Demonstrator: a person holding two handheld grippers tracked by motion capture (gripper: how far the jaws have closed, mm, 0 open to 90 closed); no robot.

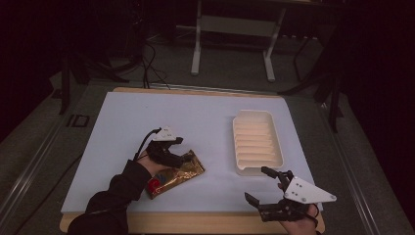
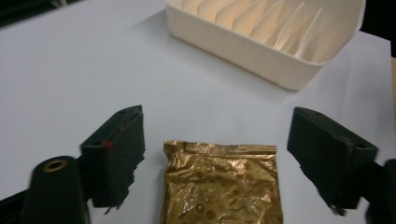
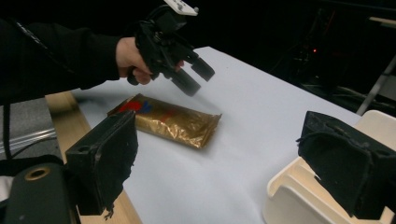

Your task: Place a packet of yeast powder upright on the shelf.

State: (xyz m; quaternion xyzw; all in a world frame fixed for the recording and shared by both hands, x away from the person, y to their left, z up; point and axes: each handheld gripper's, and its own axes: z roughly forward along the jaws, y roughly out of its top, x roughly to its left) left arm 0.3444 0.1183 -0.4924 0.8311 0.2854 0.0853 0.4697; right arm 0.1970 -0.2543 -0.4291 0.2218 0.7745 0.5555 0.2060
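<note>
A shiny gold foil packet [image 1: 176,174] with a red and blue mark at its near end lies flat on the white sheet, at the front left. My left gripper [image 1: 188,156] hovers over the packet's far end, open. In the left gripper view its black jaws stand wide on either side of the packet [image 2: 222,182] without touching it. The right gripper view has the same gripper [image 3: 196,78] raised a little above the packet [image 3: 168,120]. My right gripper [image 1: 259,185] is open and holds nothing, near the table's front edge just before the tray.
A cream ribbed plastic tray [image 1: 236,142] stands at the right of the white sheet [image 1: 147,112], and nothing lies in it [image 2: 243,51]. A wooden table edge [image 1: 195,223] runs along the front. Dark floor, cables and a metal frame lie beyond the table.
</note>
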